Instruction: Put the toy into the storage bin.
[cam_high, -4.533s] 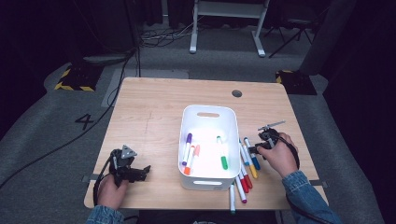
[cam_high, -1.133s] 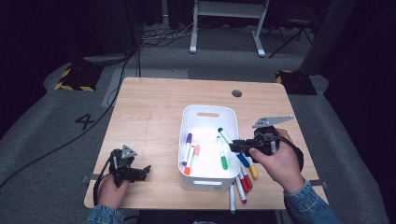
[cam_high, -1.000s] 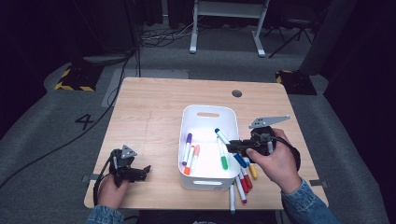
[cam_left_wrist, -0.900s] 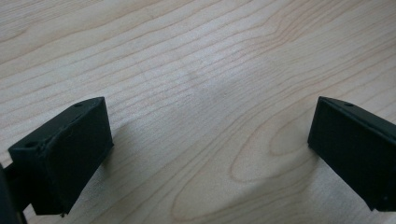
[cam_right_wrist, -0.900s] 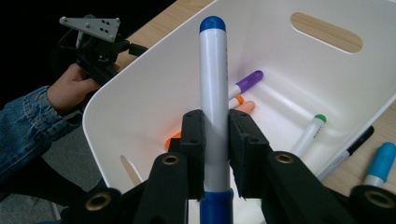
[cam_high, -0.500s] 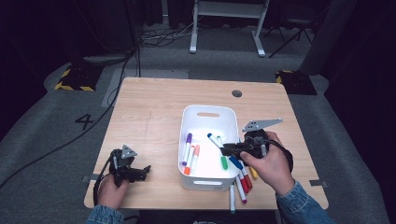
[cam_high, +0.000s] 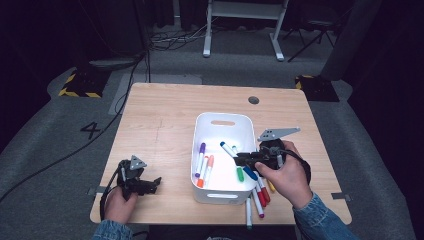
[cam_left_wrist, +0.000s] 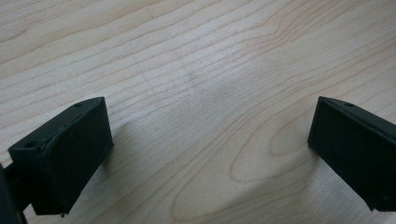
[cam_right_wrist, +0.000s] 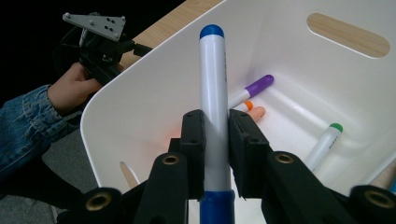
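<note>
gripping a blue-capped marker (cam_right_wrist: 212, 112), right hand-held gripper (cam_right_wrist: 215, 128) above white bin (cam_right_wrist: 140, 88), markers (cam_high: 257, 197) beside.

A light wooden table (cam_high: 165, 130) with visible grain stands on a grey carpeted floor (cam_high: 55, 150), and a small dark round grommet (cam_high: 254, 100) sits near its far edge. On the floor to the left a black number 4 (cam_high: 91, 130) is marked, with a black cable (cam_high: 75, 150) trailing past it toward a yellow-and-black striped plate (cam_high: 77, 85). Beyond the table the white legs of a stand (cam_high: 242, 30) rise from the floor, and a second striped plate (cam_high: 312, 85) lies off the far right corner.
</note>
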